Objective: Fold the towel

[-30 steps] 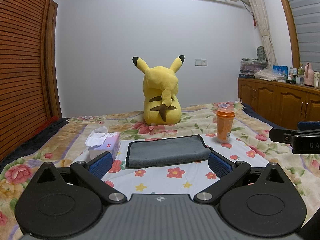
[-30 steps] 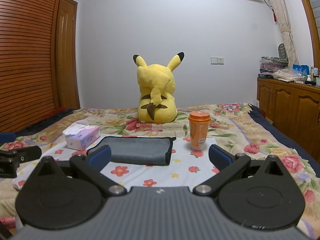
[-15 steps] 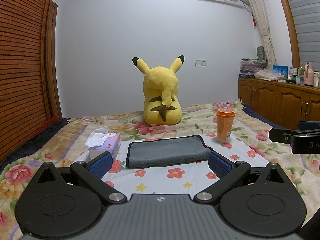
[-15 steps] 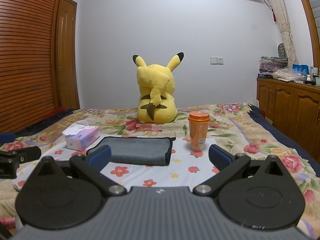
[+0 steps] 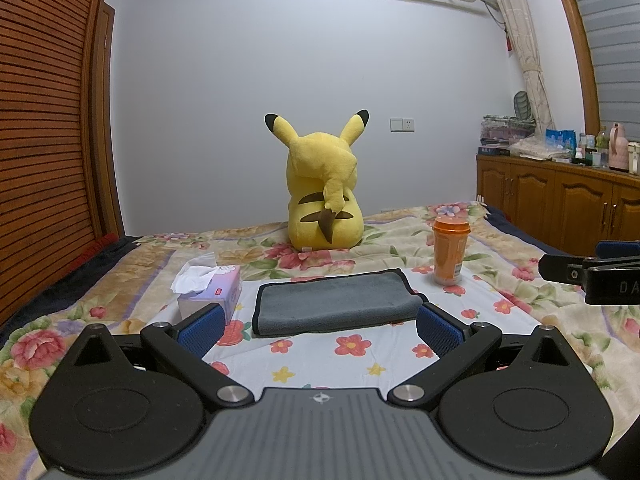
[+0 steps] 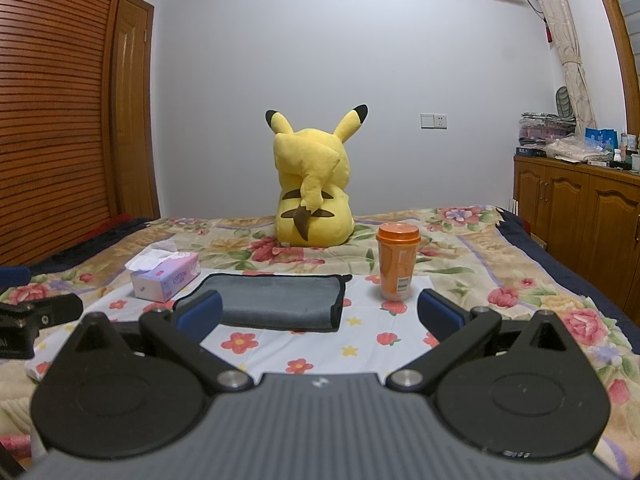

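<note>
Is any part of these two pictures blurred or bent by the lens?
Left wrist view: sharp throughout; the wardrobe and window frame bow outward. Right wrist view: the towel is sharp, the right gripper body near the lens looks soft; edges curve likewise.

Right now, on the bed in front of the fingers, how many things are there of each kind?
Grey towel: 1, lying folded and flat
Tissue box: 1
Orange cup with lid: 1, upright
Yellow plush toy: 1, sitting with its back to the cameras
Total: 4
</note>
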The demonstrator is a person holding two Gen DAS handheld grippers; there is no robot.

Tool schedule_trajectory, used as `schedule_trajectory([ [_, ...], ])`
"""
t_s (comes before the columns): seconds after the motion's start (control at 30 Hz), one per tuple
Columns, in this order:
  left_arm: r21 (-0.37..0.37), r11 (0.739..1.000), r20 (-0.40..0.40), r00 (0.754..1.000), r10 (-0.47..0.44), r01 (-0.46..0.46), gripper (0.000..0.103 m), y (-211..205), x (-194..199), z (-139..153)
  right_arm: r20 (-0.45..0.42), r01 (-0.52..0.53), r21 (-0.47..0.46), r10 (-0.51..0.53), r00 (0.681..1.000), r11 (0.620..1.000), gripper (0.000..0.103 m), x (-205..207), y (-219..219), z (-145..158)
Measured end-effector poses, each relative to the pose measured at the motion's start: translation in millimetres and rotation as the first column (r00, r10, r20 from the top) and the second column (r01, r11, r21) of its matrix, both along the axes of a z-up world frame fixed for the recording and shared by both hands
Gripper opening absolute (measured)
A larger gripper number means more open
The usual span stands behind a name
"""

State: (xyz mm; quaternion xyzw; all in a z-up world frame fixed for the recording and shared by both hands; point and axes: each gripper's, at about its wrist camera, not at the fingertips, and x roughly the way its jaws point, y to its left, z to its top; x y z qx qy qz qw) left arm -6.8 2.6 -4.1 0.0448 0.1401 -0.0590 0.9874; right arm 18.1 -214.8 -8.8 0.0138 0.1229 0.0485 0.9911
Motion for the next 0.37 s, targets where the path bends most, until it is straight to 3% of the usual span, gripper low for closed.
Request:
schedule_trajectory([
  [0.37,0.001,1.0,0.0,1.0,0.0,0.0,0.103,-0.1,0.1,-0.6,-0.001,-0.001,-0.001,0.001,1.0,1.0,0.103,0.1,-0.3,0.3],
])
